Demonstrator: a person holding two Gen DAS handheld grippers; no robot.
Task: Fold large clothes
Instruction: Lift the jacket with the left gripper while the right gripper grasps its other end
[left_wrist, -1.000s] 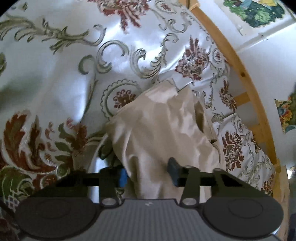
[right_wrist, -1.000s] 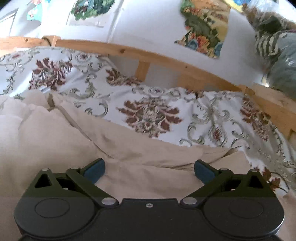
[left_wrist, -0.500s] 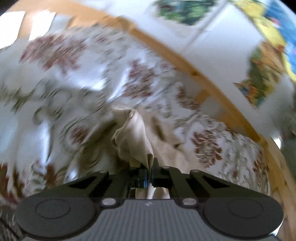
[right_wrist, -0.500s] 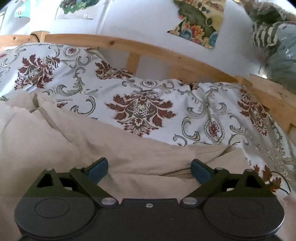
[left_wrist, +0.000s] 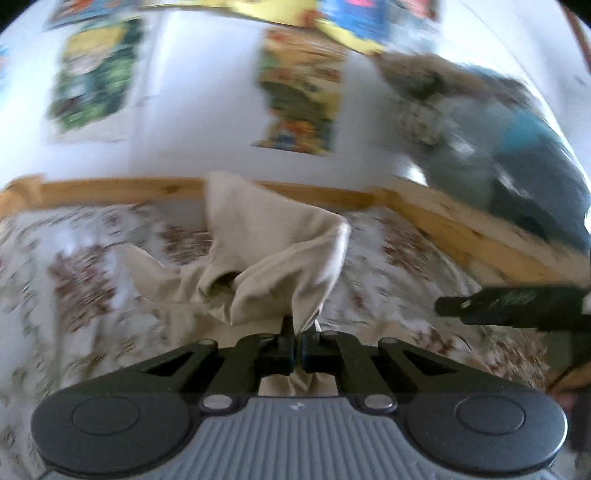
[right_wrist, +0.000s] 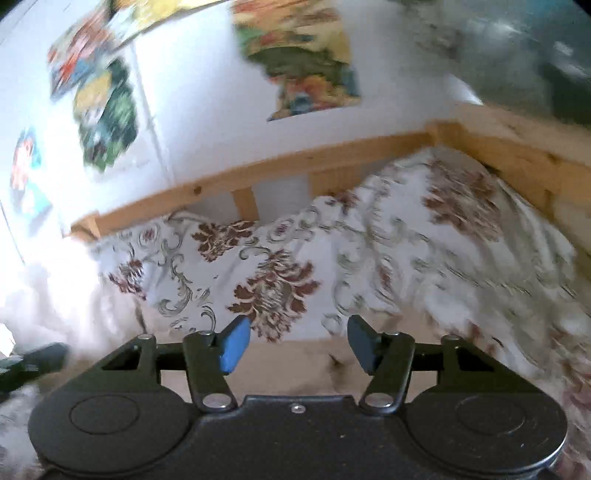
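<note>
A beige garment (left_wrist: 266, 258) hangs bunched and lifted above the floral bedspread (left_wrist: 92, 288) in the left wrist view. My left gripper (left_wrist: 297, 343) is shut on a fold of it. In the right wrist view a flat strip of the beige garment (right_wrist: 295, 365) lies just below my right gripper (right_wrist: 299, 345), which is open with nothing between its blue pads (right_wrist: 234, 345). The right gripper's dark body shows at the right edge of the left wrist view (left_wrist: 509, 306). Both views are motion-blurred.
A wooden bed rail (right_wrist: 295, 166) runs along the far side of the bedspread (right_wrist: 369, 251) and turns a corner at the right. Colourful posters (left_wrist: 299, 92) hang on the white wall. A heap of dark and striped cloth (left_wrist: 517, 155) sits beyond the rail at the right.
My left gripper closed on the beige garment and raised it, swinging up toward the wall. My right gripper narrowed its opening somewhat and tilted up and to the right.
</note>
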